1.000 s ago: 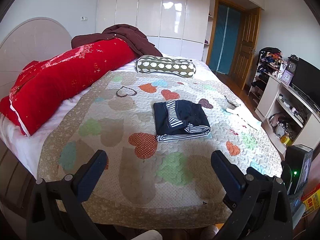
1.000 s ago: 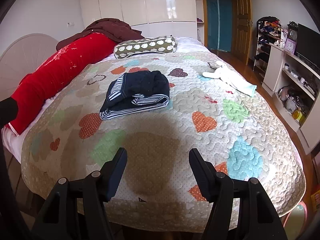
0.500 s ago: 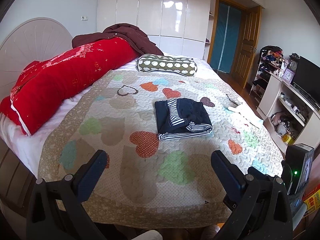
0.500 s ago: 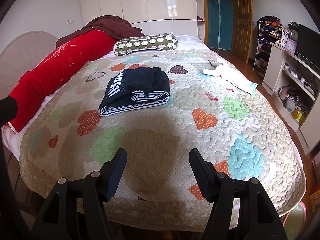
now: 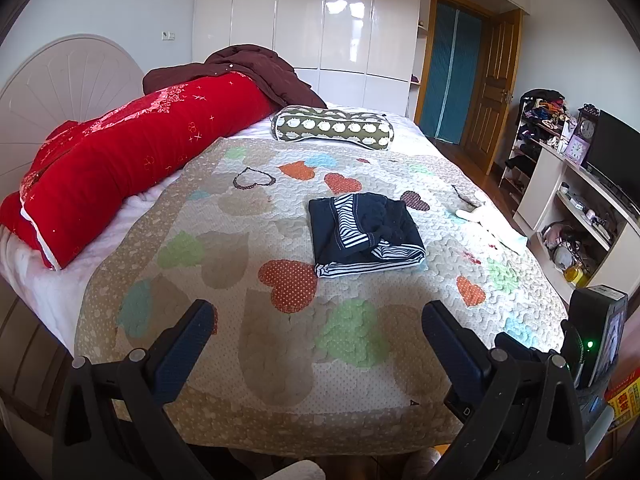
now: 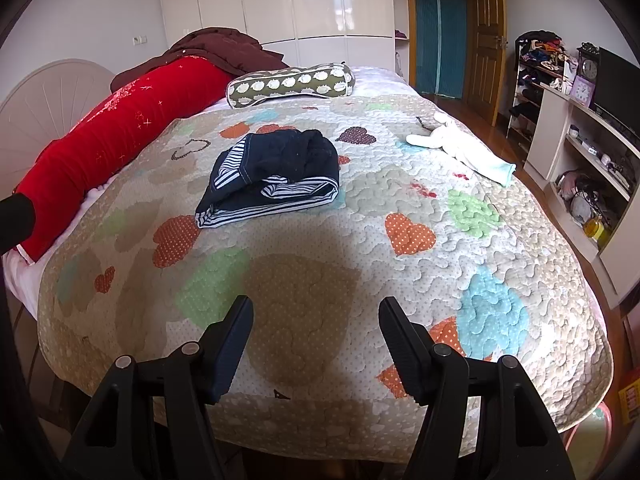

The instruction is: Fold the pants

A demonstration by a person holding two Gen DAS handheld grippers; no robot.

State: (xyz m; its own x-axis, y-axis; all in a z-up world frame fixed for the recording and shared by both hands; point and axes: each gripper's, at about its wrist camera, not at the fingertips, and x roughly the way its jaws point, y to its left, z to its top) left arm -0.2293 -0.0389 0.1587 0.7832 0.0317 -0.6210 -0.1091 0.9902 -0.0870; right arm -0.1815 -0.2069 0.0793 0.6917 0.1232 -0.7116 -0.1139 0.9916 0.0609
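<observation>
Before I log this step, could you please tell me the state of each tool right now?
Left tool: open, holding nothing.
Right tool: open, holding nothing; the folded pants lie untouched on the bed.

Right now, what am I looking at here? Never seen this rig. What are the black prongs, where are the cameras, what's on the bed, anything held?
There is no robot arm. A person holds one hand-held two-finger tool in each hand, and each tool carries a fisheye camera that looks forward along its fingers. The black prongs at the bottom of each picture are those fingers: the left tool in the left wrist view, the right tool in the right wrist view.

Both tools are open and hold nothing. They hover near the foot of the bed, apart from the clothing.

On the heart-patterned quilt lie the dark pants with striped lining, already folded into a compact bundle. Beyond them are a green patterned bolster, a long red cushion and a white cloth near the right edge.
</observation>
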